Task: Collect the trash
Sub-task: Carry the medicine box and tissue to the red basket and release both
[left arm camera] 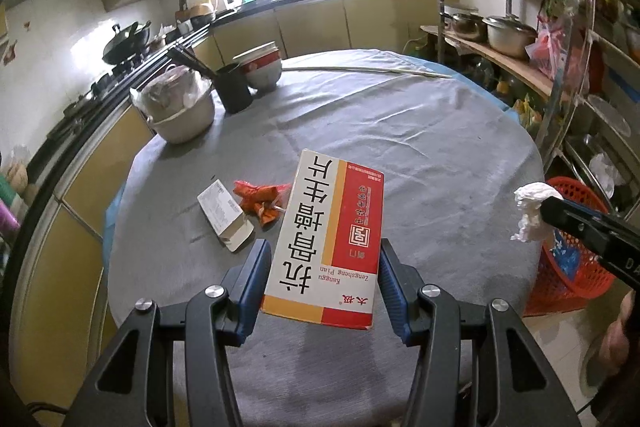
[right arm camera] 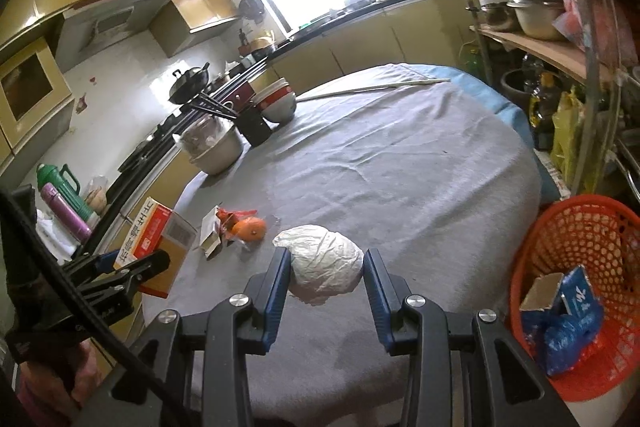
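The left hand-held gripper (left arm camera: 324,267) is clamping a red-and-white medicine box (left arm camera: 326,239); ahead-left, a small carton (left arm camera: 224,215) and orange wrapper (left arm camera: 260,201) are lying on the surface (left arm camera: 400,131); the right hand-held gripper (right arm camera: 326,267) is gripping crumpled white paper (right arm camera: 324,263), while the red basket (right arm camera: 576,239) to its right is holding apparently blue packaging (right arm camera: 568,327).

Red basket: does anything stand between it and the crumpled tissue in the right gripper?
Nothing visible does. The right gripper holds the crumpled tissue over the grey tablecloth; the red basket stands open-topped beside the table, already containing blue packaging.
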Motion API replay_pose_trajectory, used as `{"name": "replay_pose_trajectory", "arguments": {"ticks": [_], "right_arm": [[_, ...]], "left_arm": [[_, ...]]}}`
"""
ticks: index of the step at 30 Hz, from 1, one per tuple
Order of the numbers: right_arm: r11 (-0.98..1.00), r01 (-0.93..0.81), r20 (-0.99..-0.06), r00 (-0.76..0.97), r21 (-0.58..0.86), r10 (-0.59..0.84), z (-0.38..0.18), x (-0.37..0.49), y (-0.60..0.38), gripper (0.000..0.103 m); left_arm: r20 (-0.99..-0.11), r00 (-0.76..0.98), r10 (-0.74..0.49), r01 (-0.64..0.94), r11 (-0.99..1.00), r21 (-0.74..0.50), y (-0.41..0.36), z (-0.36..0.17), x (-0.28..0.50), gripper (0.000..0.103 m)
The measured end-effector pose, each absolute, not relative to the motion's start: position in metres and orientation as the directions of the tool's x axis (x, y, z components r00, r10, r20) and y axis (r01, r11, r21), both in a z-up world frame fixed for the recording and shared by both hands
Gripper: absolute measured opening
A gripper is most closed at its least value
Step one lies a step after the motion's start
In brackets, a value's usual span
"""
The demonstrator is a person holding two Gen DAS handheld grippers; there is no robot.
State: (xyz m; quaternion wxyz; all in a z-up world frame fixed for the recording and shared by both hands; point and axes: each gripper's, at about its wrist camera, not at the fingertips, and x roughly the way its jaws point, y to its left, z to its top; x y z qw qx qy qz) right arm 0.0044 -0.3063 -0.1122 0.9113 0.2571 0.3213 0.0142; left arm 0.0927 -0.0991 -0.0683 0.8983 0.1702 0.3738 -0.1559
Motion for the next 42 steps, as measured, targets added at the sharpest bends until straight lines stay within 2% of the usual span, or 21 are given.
{"name": "replay_pose_trajectory", "arguments": {"ticks": [11,42], "right_arm": [[0.844,0.183,-0.58,0.795,0.504,0.175,-0.119,-0.017,-0.328,0.04],[0.773,0.292,-0.588,0.799,0.563,0.126,-0.142,-0.044,-0.381,0.04]], "left_arm": [[-0.718,0.68,-0.152,0.462,0.849,0.257,-0.132,-0.072,0.08,0.055],[-0.734,0.665,-0.139,0.536,0.773,0.339,-0.188,-0.089,0.072,0.055]]}}
